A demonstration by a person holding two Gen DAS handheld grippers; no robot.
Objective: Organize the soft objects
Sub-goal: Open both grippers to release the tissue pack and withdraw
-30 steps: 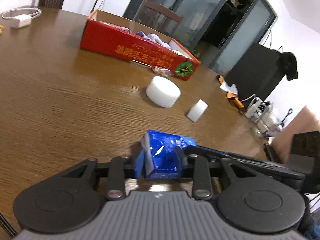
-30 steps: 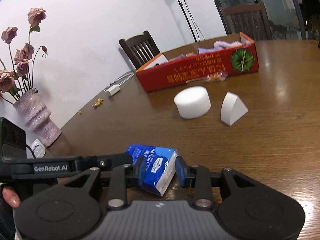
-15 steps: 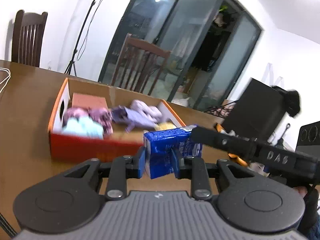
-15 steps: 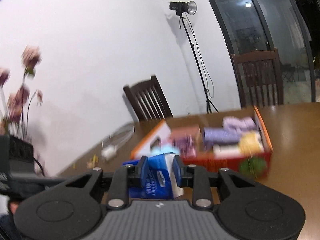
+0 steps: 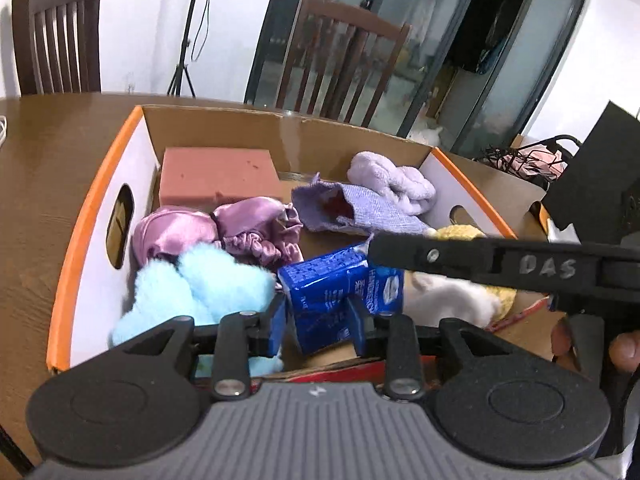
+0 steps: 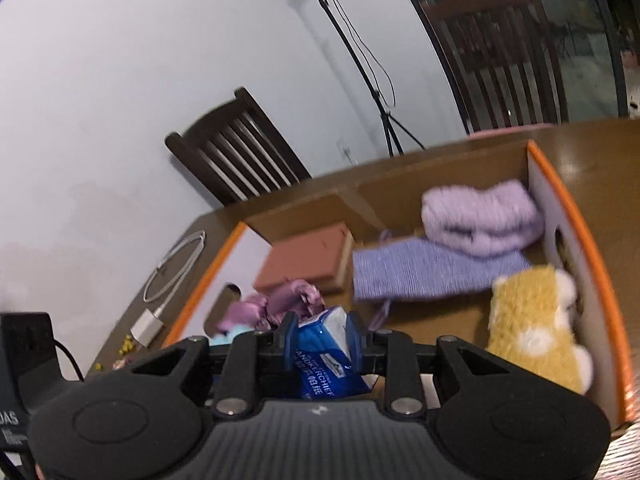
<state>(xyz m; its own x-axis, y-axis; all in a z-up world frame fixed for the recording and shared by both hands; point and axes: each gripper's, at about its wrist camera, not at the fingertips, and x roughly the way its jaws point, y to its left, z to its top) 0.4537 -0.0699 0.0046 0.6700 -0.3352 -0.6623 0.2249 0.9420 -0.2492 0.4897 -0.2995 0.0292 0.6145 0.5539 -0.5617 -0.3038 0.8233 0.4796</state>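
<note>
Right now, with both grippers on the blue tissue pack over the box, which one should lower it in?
Probably left. The left gripper faces straight into the cardboard box, holding the tissue pack over its bare floor. The right gripper clamps it too, reaching across from the side.

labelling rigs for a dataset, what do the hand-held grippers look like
Both match: the left hand-held gripper and the right hand-held gripper have a ribbed grey body, two round black discs, black linkage arms with silver pivots, and blue pads. "DAS" is handwritten on one.

Tissue pack (image 5: 340, 296) — off the table, now above the box (image 5: 100, 200).
</note>
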